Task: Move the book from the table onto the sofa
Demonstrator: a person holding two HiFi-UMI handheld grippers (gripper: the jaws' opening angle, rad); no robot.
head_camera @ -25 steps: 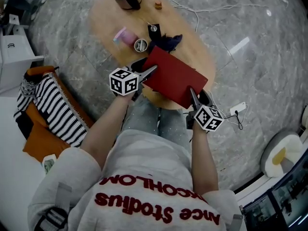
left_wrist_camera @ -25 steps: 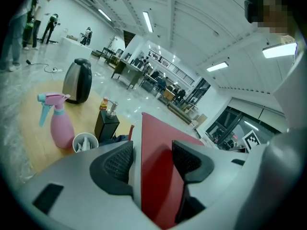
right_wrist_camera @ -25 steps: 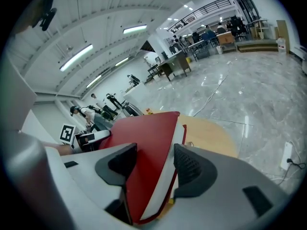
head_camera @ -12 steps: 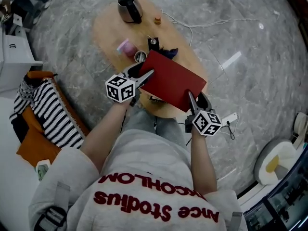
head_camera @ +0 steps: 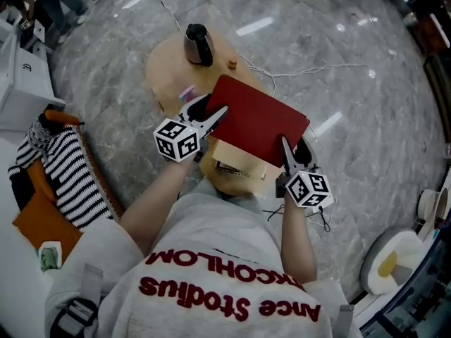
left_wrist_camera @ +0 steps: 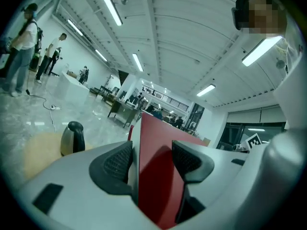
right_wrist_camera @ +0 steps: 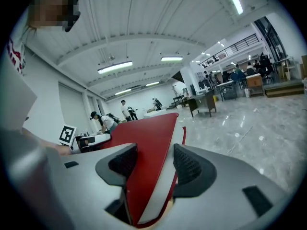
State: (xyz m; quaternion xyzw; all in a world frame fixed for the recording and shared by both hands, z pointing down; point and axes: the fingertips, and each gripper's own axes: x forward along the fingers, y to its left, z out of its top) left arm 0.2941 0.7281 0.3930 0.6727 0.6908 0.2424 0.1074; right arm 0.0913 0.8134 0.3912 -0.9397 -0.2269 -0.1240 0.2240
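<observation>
Left gripper [head_camera: 215, 113] and right gripper [head_camera: 285, 150] are both clamped tight on the red book [head_camera: 257, 125], one on each side edge. Wooden table [head_camera: 165, 69] is underneath, book's held up over its near end, kettle [head_camera: 199, 44] at the far end.

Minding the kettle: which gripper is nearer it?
Left. The left gripper clamps the book on the side toward the kettle; the right gripper, the opposite side.
</observation>
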